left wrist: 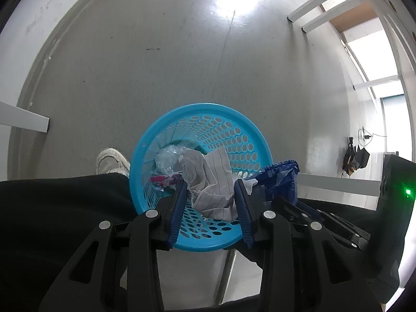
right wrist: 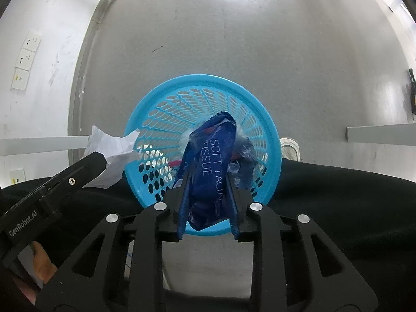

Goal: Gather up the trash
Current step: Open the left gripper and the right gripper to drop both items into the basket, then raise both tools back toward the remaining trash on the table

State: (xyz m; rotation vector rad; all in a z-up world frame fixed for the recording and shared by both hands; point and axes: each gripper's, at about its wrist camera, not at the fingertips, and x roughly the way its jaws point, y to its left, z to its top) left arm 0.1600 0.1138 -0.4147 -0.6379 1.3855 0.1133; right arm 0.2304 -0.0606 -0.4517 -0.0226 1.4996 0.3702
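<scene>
A blue perforated plastic basket (left wrist: 241, 124) stands on the grey floor; it also shows in the right wrist view (right wrist: 161, 96). My left gripper (left wrist: 211, 188) is shut on a crumpled sheet of lined white paper (left wrist: 210, 179) and holds it over the basket's mouth. My right gripper (right wrist: 207, 179) is shut on a dark blue tissue wrapper (right wrist: 213, 156) printed "SOFT FACIAL TISSUE", held over the basket. Clear plastic (left wrist: 169, 158) and a pink wrapper (left wrist: 161, 180) lie inside the basket. The paper (right wrist: 111, 153) and the left gripper body show at left in the right wrist view.
The person's black-trousered legs (left wrist: 65, 208) and a white shoe (left wrist: 111, 161) flank the basket. White table legs and bars (left wrist: 26, 119) stand at left and right. A white wall with sockets (right wrist: 28, 52) is at left. A dark bag (left wrist: 355, 158) sits by the far right wall.
</scene>
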